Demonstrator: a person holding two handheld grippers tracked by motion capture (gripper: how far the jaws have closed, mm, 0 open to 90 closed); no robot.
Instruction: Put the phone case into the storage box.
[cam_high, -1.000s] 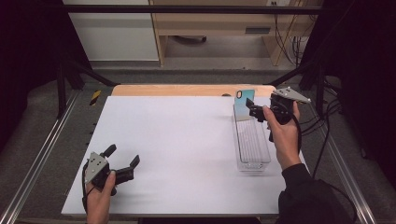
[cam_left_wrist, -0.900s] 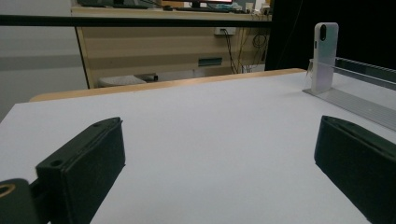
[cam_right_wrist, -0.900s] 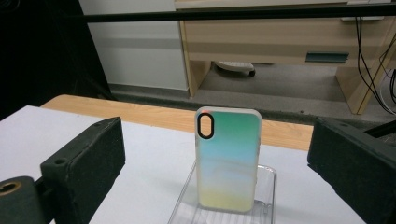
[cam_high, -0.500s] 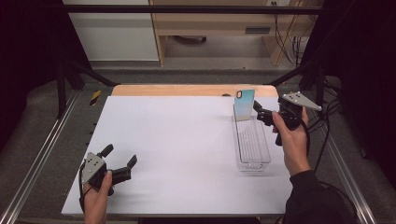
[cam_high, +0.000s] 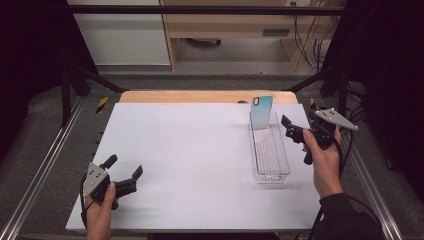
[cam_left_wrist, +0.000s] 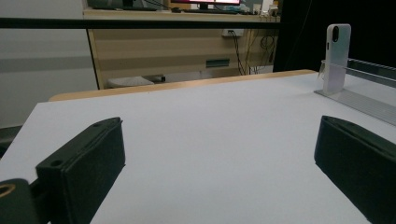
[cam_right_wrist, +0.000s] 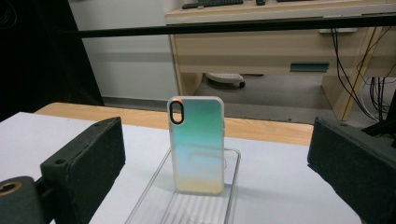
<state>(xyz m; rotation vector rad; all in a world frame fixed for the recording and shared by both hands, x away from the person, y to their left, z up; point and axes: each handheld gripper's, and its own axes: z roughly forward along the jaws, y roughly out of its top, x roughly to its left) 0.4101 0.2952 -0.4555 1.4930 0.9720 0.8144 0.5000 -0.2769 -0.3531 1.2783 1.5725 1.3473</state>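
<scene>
Since the earlier frame the right gripper (cam_high: 292, 131) has slid off to the right of the tray (cam_high: 270, 172) and sits a bit lower in the high view, no longer over it, while the left gripper (cam_high: 124, 171) has barely shifted at the lower left of the frame.

Starting nearest: the left one rests low on the white worktop (cam_high: 190, 150), jaws spread wide with nothing between them, well apart from everything else. In its own view the phone case (cam_left_wrist: 337, 56) is way off at the upper right.

Mid frame on the right, the right gripper hovers just beside the clear tray, jaws wide apart too, nothing held. Its own view looks straight at the case (cam_right_wrist: 197, 144), dead centre between the jaws, which is honestly a nice line-up already.

Farther back, the case stands upright at the far end of the tray, leaning on the end wall as far as I can tell, camera cutout up top.

My take: this looks like lining up to grab the case. I'd go in level, keep the jaws clear of the tray's side walls, and close on the case's two long edges around mid-height. Too high and it'll probably tip; too low and you'd nudge the tray. Slow squeeze, it looks slippery.
</scene>
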